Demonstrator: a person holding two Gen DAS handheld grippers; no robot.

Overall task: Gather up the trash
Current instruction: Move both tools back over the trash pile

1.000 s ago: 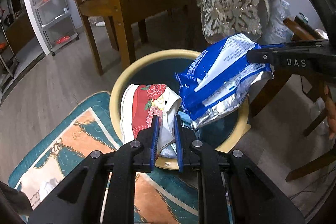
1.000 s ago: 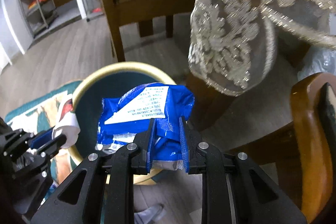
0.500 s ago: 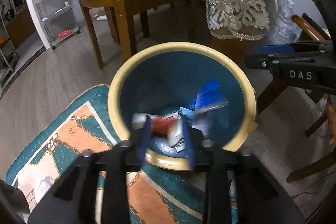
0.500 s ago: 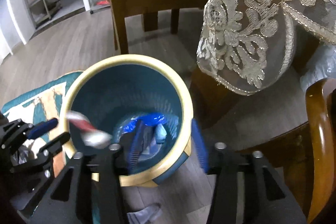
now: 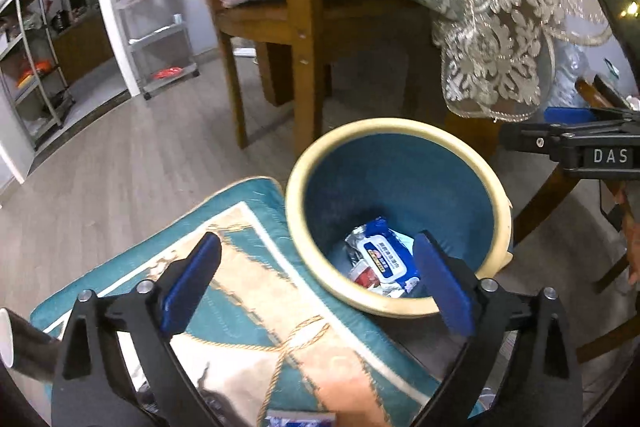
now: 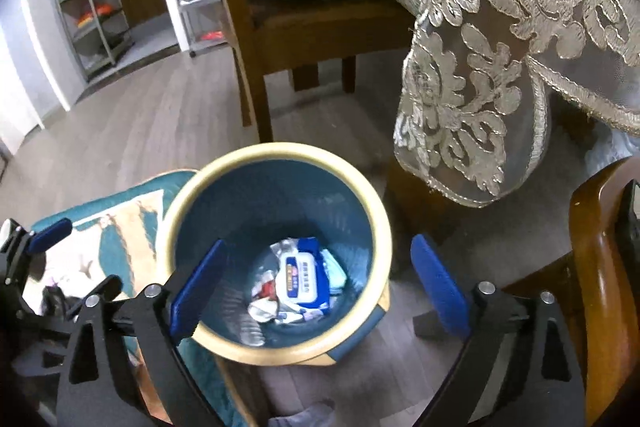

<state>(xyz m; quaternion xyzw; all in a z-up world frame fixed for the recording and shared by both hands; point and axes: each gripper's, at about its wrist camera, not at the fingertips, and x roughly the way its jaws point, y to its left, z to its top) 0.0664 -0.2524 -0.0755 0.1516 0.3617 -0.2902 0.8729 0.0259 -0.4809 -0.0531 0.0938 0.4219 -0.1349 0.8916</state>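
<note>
A: Any writing to read?
B: "DAS" on the right gripper [image 5: 568, 131], at three o'clock in the left view. The blue wrapper [image 6: 306, 285] has a white label, unreadable.
A: Where's the trash?
B: At the bottom of the cream-rimmed blue bin [image 6: 376, 227].
A: The tongs?
B: The left gripper [image 5: 316, 281] and the right both angle down over it; their jaws have just been opening and stand wide, nothing between.

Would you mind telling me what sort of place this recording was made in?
Most likely a home dining area: a wooden chair with a cushion, a lace tablecloth hanging off a table, and a waste bin on wood flooring beside a patterned rug.
</note>
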